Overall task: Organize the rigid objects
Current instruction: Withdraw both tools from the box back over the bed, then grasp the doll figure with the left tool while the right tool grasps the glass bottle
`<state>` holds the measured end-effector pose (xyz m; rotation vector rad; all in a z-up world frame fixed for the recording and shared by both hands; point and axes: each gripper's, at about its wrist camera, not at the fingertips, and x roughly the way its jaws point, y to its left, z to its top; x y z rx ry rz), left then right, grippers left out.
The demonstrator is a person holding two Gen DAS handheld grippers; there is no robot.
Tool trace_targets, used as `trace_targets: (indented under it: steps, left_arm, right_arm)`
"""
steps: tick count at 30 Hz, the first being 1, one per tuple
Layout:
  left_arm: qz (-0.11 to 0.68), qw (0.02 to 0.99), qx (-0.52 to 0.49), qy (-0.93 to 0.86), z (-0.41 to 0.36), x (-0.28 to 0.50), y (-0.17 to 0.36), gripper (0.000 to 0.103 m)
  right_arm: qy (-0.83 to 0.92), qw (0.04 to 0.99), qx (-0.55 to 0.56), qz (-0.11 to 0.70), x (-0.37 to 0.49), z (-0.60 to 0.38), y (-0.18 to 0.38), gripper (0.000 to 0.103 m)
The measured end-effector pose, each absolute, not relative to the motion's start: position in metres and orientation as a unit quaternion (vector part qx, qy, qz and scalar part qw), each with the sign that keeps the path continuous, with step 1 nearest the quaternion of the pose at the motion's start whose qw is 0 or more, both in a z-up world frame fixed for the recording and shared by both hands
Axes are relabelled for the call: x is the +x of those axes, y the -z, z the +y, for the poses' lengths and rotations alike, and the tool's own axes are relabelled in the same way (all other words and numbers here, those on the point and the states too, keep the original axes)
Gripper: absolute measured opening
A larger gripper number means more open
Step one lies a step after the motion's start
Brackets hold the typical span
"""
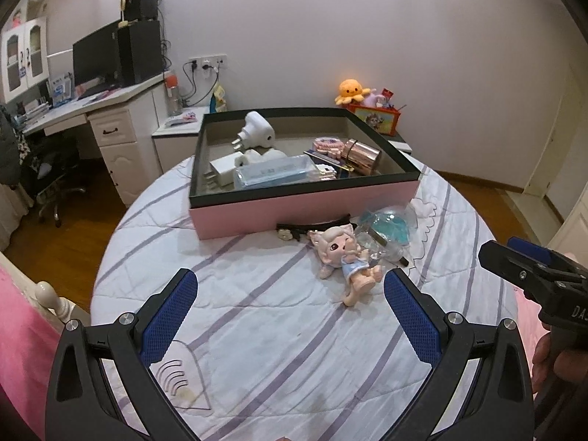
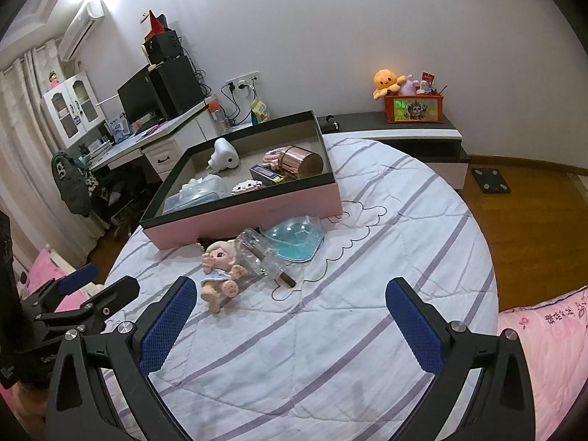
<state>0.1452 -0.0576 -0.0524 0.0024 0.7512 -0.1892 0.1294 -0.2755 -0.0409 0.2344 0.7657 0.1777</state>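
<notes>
Left gripper (image 1: 290,286) and right gripper (image 2: 290,294): both spread wide, nothing between the blue, cross-hatched rubber pads, black hard-plastic arms with silver screws, hovering over a striped quilted bedspread (image 1: 257,316) in white and lilac

At 12 o'clock in the left wrist view, a shallow rectangular box (image 1: 305,207), pink matte sides, black rim, grey lining; inside: white glossy plug adapters (image 1: 255,132), a translucent blue plastic case (image 1: 275,174), a shiny rose-gold cylinder (image 1: 362,156), a pink-and-white bumpy block piece (image 1: 327,145)

Just in front of the box, at 1 o'clock, on the bedspread: a smooth vinyl doll (image 1: 345,261) lying on its back, pale hair, blue dress, touching a clear faceted bottle (image 1: 375,248) and a clear teal dish (image 1: 389,226); a black strap with a small round face (image 1: 294,229) tucked against the box wall

Only in the left view: the right gripper from outside at 3 o'clock, held by a hand (image 1: 551,360) and the strap in full

Only in the right view: the bottle's dark cap end (image 2: 286,280), a thin black cord (image 2: 352,235) looping over the bedspread, a dark floor scale (image 2: 490,180) at 2 o'clock on wood flooring, the left gripper at 9 o'clock, an orange plush octopus (image 2: 387,81) beside a red printed bin (image 2: 413,109) on a low cabinet
</notes>
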Motion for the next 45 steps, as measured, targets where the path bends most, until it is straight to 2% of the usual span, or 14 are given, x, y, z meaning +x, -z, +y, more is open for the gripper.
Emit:
trace_targets:
  steps: [19,21,24,26,42,44,45]
  left_arm:
    - [0.437,0.894,0.009,0.099,-0.108,0.218,0.117,0.102]
    - [0.449,0.886,-0.006,0.114,-0.106,0.225,0.124,0.096]
    - [0.45,0.884,-0.009,0.128,-0.105,0.226,0.126,0.075]
    - [0.449,0.882,-0.009,0.143,-0.103,0.225,0.125,0.057]
    - [0.443,0.887,-0.024,0.126,-0.04,0.21,0.119,0.056]
    - [0.442,0.888,-0.024,0.125,-0.034,0.209,0.119,0.056]
    - [0.442,0.888,-0.024,0.126,-0.031,0.209,0.12,0.056]
  right_arm:
    - [-0.064,0.902,0.139,0.404,0.15,-0.306,0.072,0.103]
    - [-0.067,0.9,0.139,0.408,0.154,-0.305,0.075,0.103]
    - [-0.077,0.897,0.135,0.414,0.16,-0.299,0.079,0.103]
    - [-0.083,0.894,0.133,0.42,0.164,-0.294,0.083,0.103]
    - [-0.119,0.882,0.119,0.439,0.192,-0.239,0.096,0.103]
    - [-0.127,0.881,0.12,0.44,0.196,-0.23,0.099,0.099]
    - [-0.131,0.88,0.119,0.441,0.198,-0.226,0.1,0.094]
